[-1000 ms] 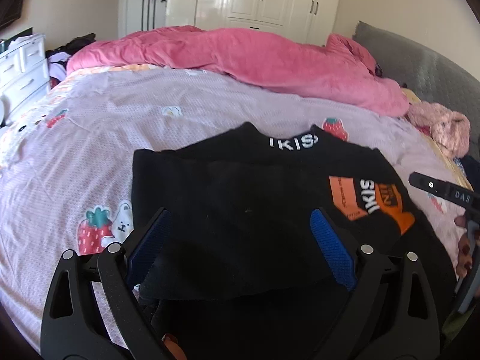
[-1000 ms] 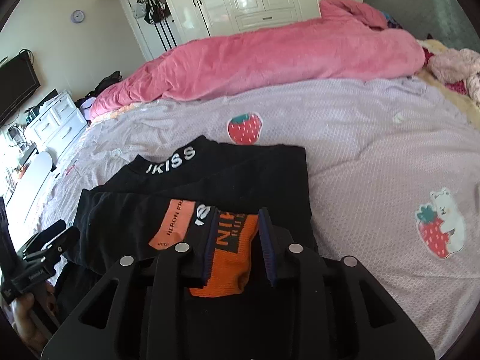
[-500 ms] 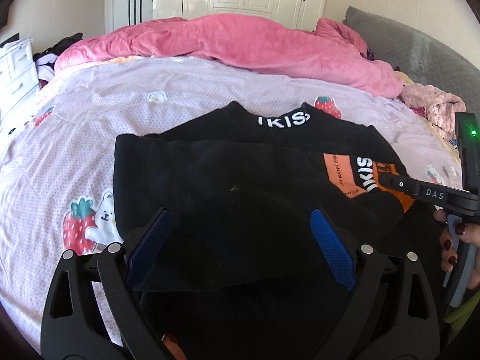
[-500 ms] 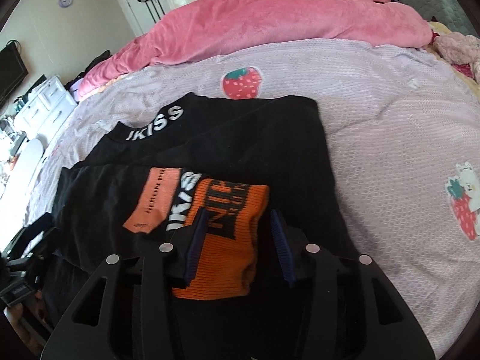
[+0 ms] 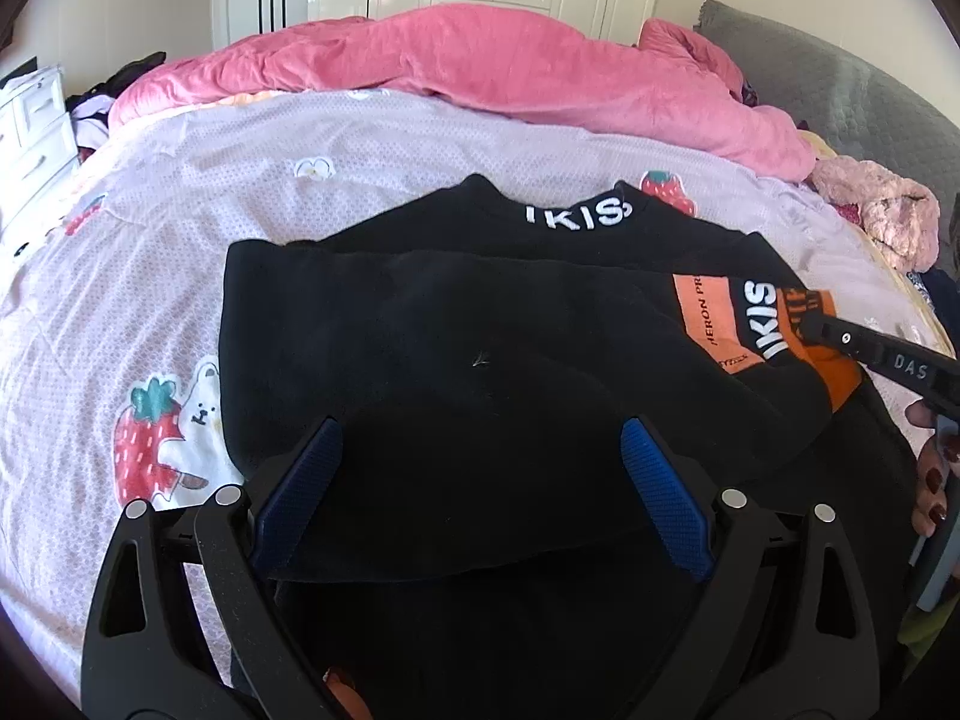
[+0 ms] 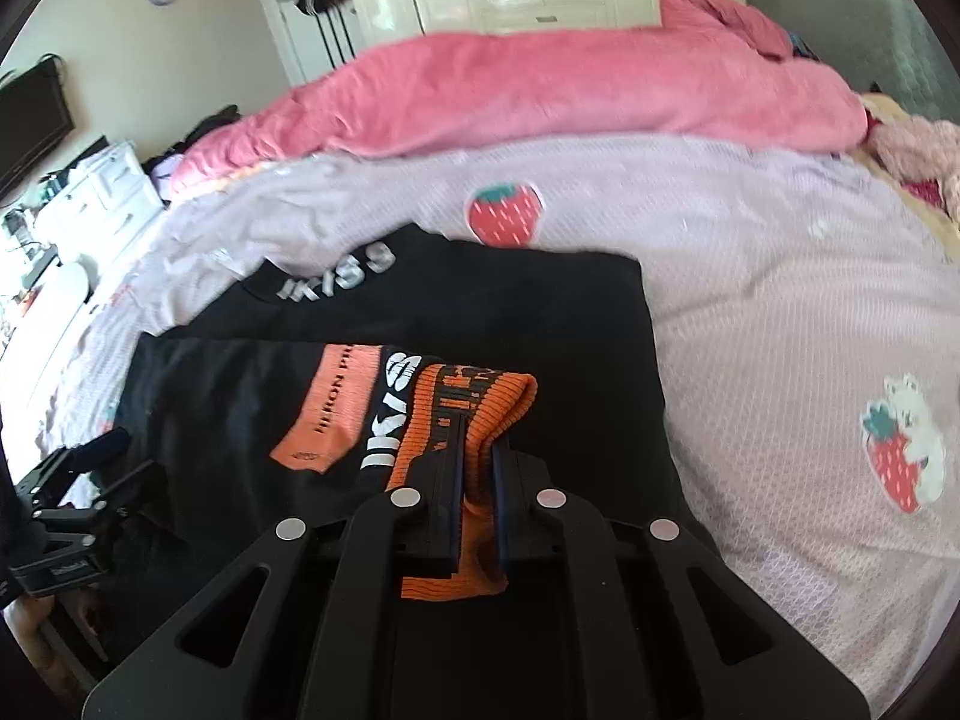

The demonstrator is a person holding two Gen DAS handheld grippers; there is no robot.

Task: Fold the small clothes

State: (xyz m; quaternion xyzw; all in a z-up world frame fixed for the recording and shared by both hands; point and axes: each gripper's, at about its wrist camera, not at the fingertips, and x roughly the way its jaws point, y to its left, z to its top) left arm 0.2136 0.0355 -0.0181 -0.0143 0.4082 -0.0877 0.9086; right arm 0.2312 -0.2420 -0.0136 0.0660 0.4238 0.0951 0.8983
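A small black top (image 5: 456, 324) with white collar lettering lies on the bed, both sleeves folded across its body. It also shows in the right wrist view (image 6: 492, 312). One sleeve ends in an orange ribbed cuff (image 6: 462, 420). My right gripper (image 6: 477, 456) is shut on that orange cuff and bunches it up. In the left wrist view the right gripper (image 5: 840, 339) reaches in from the right over the cuff (image 5: 834, 360). My left gripper (image 5: 480, 450) is open and empty, its blue pads (image 5: 654, 480) spread just above the near part of the top.
A lilac bedspread (image 5: 180, 276) with strawberry and bear prints covers the bed. A pink duvet (image 5: 480, 66) is heaped along the far side. A pink fuzzy garment (image 5: 882, 216) and grey headboard (image 5: 840, 84) are right. White drawers (image 5: 30, 132) stand left.
My right gripper has closed on the orange cuff, which now bunches upward between the fingers. My left gripper stayed open and moved slightly forward over the top.
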